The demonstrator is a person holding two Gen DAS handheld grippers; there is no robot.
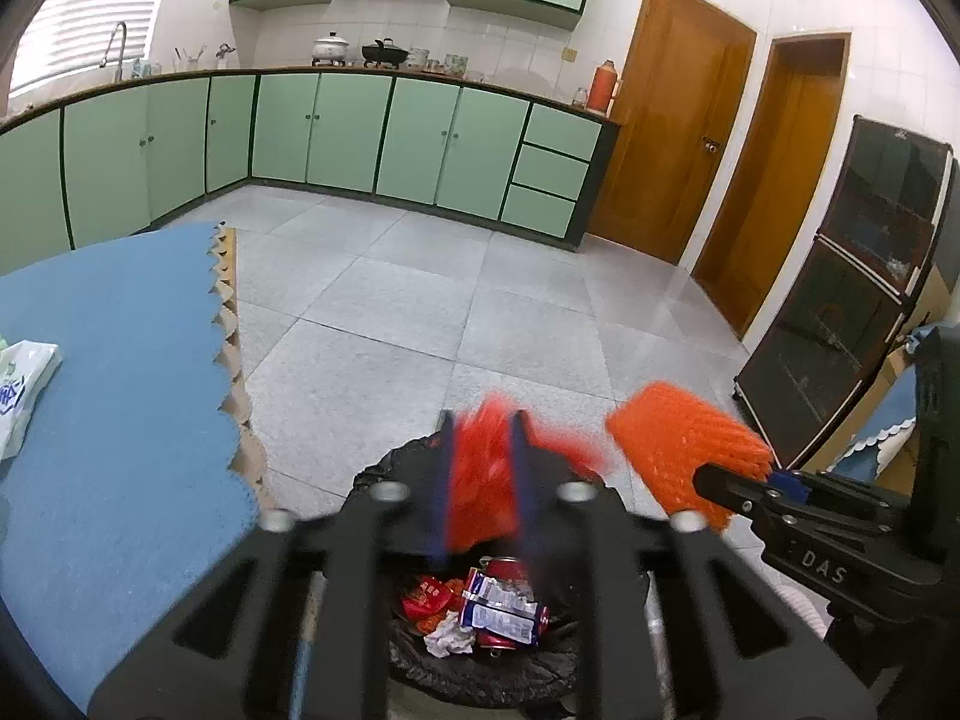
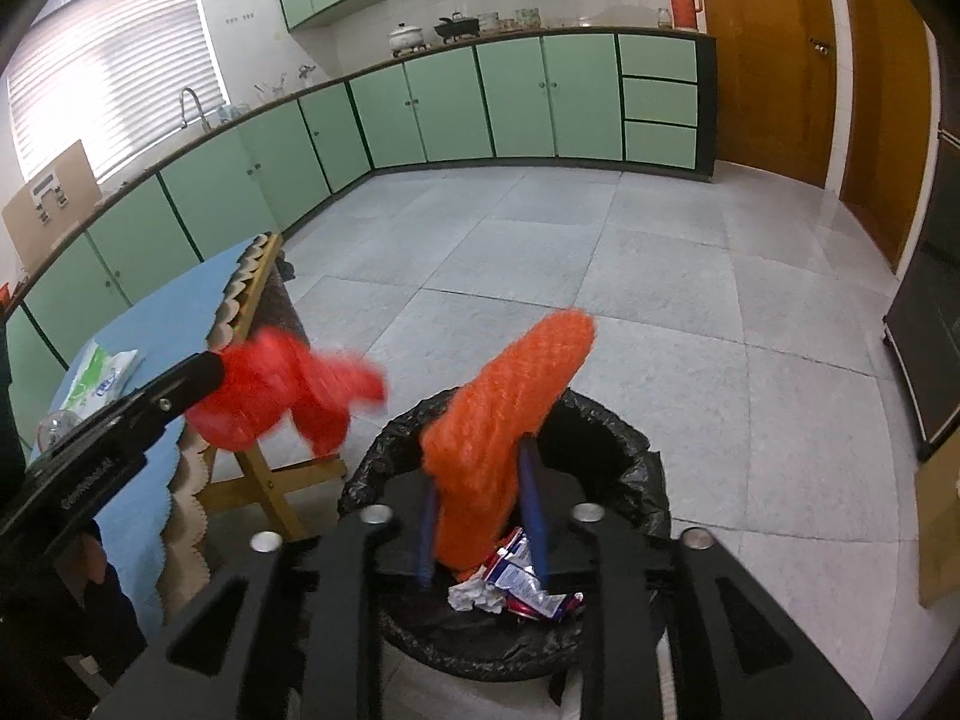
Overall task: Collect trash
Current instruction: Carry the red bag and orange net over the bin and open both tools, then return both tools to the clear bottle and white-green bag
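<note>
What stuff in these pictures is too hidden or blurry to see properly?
- Left wrist view: the red net is blurred; whether the left gripper pinches it is unclear.
- Same view: the gripper body hides most of the trash bin.
- Right wrist view: the orange net covers some wrappers.
</note>
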